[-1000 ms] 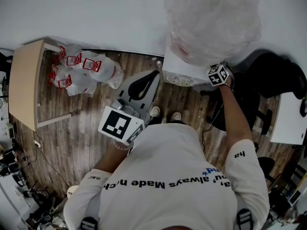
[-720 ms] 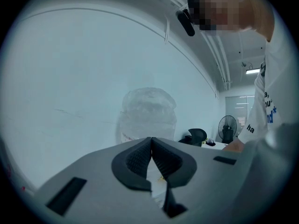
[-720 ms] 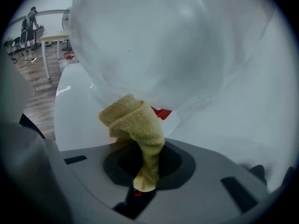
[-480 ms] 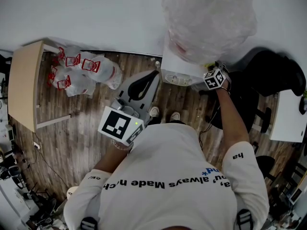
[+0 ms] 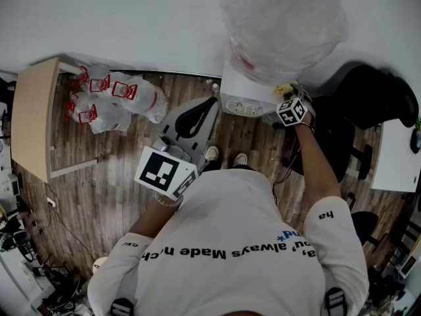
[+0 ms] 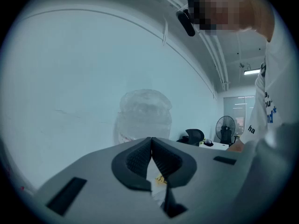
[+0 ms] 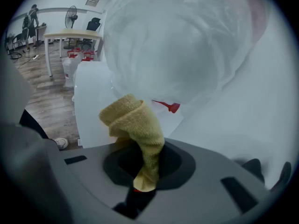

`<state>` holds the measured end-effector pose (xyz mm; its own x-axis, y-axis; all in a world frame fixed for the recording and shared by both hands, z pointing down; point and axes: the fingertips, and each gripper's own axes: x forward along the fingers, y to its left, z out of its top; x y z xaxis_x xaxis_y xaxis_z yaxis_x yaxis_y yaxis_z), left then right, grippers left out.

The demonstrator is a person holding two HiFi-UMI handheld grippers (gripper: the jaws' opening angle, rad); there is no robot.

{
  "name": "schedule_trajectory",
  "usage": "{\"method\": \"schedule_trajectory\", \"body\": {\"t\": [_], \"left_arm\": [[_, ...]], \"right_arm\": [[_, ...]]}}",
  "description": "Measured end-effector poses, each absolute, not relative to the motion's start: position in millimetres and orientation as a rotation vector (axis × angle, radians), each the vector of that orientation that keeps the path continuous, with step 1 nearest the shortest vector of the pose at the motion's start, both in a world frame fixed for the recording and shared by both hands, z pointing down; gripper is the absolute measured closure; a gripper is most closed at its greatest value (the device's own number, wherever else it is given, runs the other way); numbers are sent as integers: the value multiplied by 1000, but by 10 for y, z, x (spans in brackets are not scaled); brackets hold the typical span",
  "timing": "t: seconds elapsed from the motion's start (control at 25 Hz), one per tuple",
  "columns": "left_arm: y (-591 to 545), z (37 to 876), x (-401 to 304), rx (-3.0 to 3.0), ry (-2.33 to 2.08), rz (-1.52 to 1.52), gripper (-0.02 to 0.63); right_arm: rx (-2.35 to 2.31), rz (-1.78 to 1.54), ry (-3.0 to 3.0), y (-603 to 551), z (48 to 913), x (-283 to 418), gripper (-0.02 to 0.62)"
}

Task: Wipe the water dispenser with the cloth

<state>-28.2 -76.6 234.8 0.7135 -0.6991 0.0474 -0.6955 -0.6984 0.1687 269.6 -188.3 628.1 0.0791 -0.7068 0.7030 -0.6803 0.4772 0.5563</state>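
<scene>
At the right-hand edge of the water dispenser (image 5: 245,92), just under the big translucent bottle (image 5: 283,25) on its top, the right gripper (image 5: 287,97) has its jaws clamped on a folded yellow cloth (image 7: 135,125). The cloth's bunched end stands up close to the white casing; whether it touches cannot be told. The left gripper (image 5: 207,107) hangs over the wooden floor (image 5: 99,176) in front of the dispenser, jaws pressed together on nothing.

Yellow cloth (image 7: 138,125), white water dispenser (image 5: 237,99), brown wood-grain floor (image 5: 99,176).
</scene>
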Motion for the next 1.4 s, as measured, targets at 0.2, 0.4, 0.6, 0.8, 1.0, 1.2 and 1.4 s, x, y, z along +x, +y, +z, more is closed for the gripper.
{"method": "schedule_trajectory", "body": {"t": [0.2,0.4,0.6,0.8,1.0,1.2,1.4], "left_arm": [[-726,2338,-308,2749,-1120,-35,586],[-707,2345,-308,2749,-1116,-33,586],[-679,2344,-307,2756,-1106,-36,586],[-668,2340,-307,2759,-1097,-37,586],[-639,2333,-315,2761,-1090,-41,586],[-627,2330,-301,2764,-1083,-40,586],[-616,2325,-330,2764,-1088,-42,586]], "right_arm": [[1223,-38,-1619,-1787,6284,2663,554],[1235,-38,-1615,-1704,6294,2656,554],[1243,-37,-1616,-1608,6305,2634,554],[1258,-34,-1609,-1517,6314,2617,554],[1261,-42,-1609,-1408,6307,2579,554],[1268,-47,-1607,-1317,6314,2567,554],[1276,-51,-1608,-1213,6323,2535,554]]}}
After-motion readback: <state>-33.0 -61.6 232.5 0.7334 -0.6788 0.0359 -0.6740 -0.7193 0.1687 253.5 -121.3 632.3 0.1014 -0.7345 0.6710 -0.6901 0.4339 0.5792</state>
